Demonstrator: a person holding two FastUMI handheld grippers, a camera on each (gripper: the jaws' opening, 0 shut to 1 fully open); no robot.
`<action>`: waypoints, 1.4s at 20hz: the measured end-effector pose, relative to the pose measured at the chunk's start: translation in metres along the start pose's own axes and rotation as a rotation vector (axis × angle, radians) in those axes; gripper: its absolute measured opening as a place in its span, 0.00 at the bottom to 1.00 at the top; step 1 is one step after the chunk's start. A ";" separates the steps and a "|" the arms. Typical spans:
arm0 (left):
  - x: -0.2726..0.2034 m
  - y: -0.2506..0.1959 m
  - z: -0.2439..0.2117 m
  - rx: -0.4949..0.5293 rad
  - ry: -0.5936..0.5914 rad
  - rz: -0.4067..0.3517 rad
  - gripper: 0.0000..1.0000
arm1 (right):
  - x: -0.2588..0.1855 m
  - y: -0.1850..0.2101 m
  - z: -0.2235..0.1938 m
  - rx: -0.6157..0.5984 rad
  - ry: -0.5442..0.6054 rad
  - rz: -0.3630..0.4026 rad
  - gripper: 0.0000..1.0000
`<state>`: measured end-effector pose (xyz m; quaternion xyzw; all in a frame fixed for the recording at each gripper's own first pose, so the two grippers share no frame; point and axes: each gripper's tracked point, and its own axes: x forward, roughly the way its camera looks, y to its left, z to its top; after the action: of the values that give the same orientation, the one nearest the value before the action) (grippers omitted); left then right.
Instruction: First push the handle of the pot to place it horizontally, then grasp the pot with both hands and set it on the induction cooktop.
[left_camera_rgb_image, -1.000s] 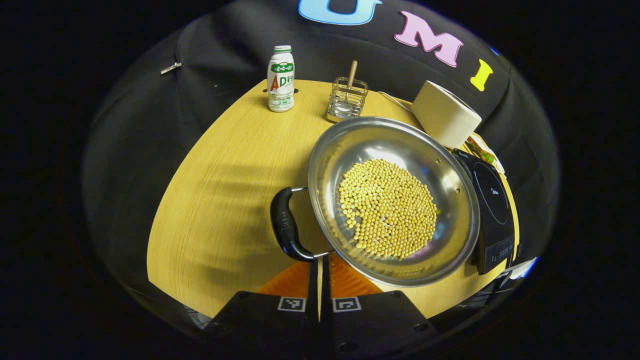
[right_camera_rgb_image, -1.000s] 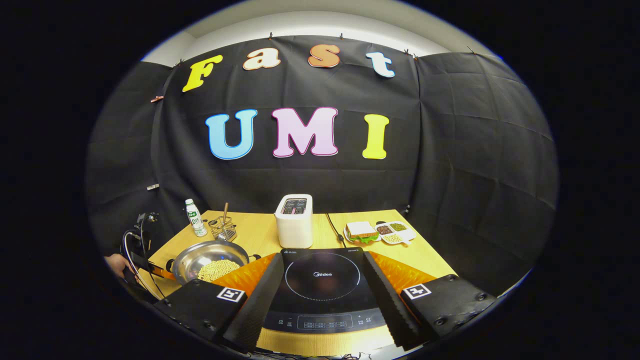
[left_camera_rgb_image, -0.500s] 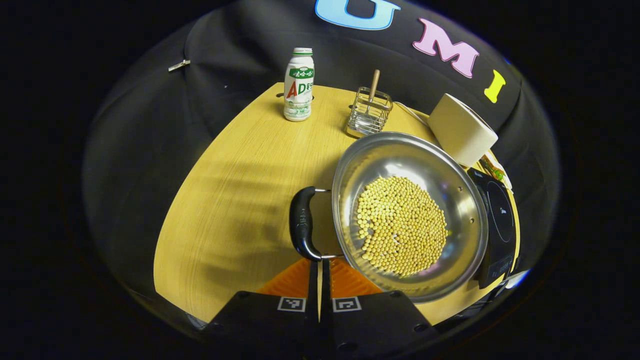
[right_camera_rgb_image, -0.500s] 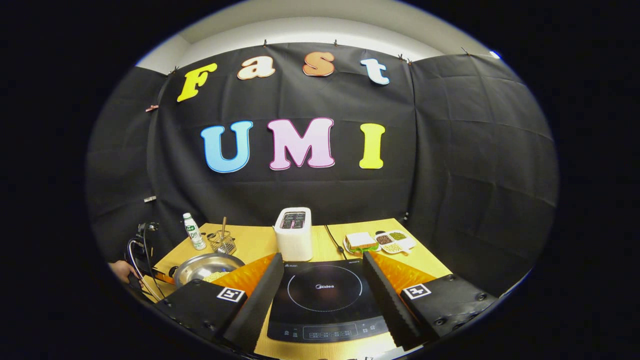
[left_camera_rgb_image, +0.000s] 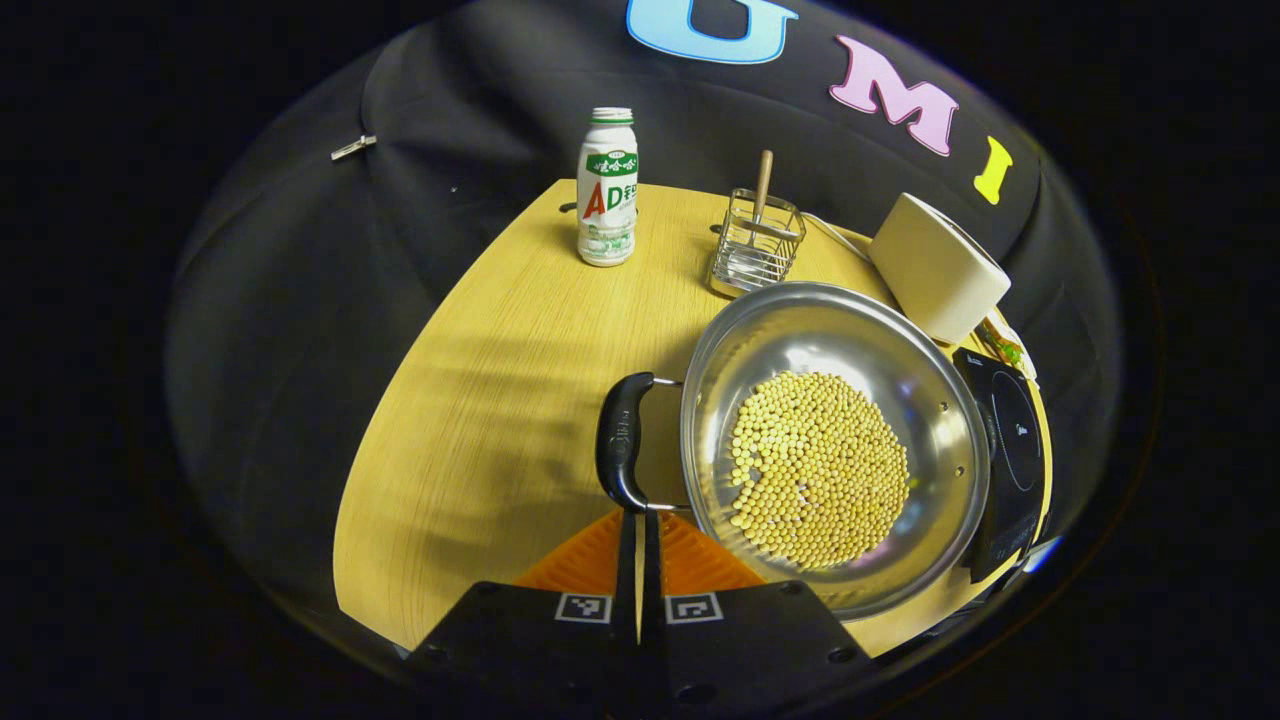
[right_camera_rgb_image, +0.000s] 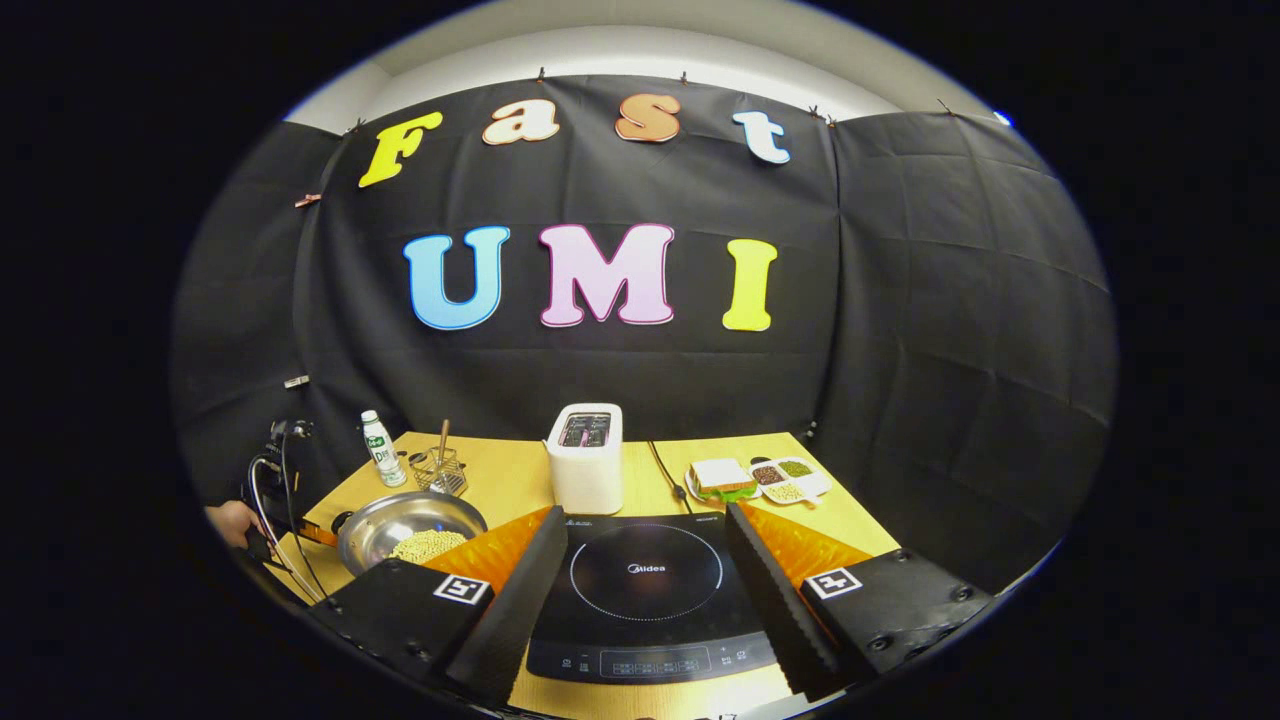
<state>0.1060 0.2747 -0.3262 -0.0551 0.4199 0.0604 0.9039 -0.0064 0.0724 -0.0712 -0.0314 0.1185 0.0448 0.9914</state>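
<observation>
Your left gripper (left_camera_rgb_image: 638, 520) had its fingers pressed together, with nothing between them, and the tips sat right at the near end of the pot's black handle (left_camera_rgb_image: 620, 440); whether they touched it I could not tell. The pot (left_camera_rgb_image: 835, 445), a shallow steel pan holding a layer of yellow beans (left_camera_rgb_image: 820, 470), stood on the wooden table (left_camera_rgb_image: 500, 400), just beside the cooktop (left_camera_rgb_image: 1010, 455) and not on it. That handle lay out flat from the pot's rim on the side away from the cooktop. Behind the pot stood a bottle (left_camera_rgb_image: 607, 187), a wire rack (left_camera_rgb_image: 755, 245) with a wooden stick in it, and a toaster (left_camera_rgb_image: 938, 265).

Your right gripper (right_camera_rgb_image: 645, 590) was spread wide, its two fingers framing the cooktop (right_camera_rgb_image: 645, 590) from above and holding nothing. In the right gripper view the pot (right_camera_rgb_image: 410, 525) sat to the left of the cooktop, with your hand (right_camera_rgb_image: 232, 520) and the left gripper's cables at the table's left edge. The toaster (right_camera_rgb_image: 585, 458) stood behind the cooktop, and a sandwich (right_camera_rgb_image: 722, 478) and a dish (right_camera_rgb_image: 785, 478) of beans lay to its right.
</observation>
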 end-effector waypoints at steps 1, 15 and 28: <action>-0.003 0.003 -0.001 -0.003 -0.008 0.009 0.05 | 0.003 0.005 -0.003 0.000 0.009 0.011 0.99; -0.073 0.008 0.070 0.068 -0.253 0.007 0.92 | 0.078 0.103 -0.047 0.093 0.196 0.180 0.99; -0.029 -0.006 0.084 0.075 -0.221 -0.044 0.98 | 0.159 0.176 -0.124 0.133 0.452 0.255 0.99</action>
<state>0.1516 0.2797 -0.2498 -0.0234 0.3182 0.0306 0.9472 0.1020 0.2516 -0.2384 0.0401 0.3424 0.1535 0.9261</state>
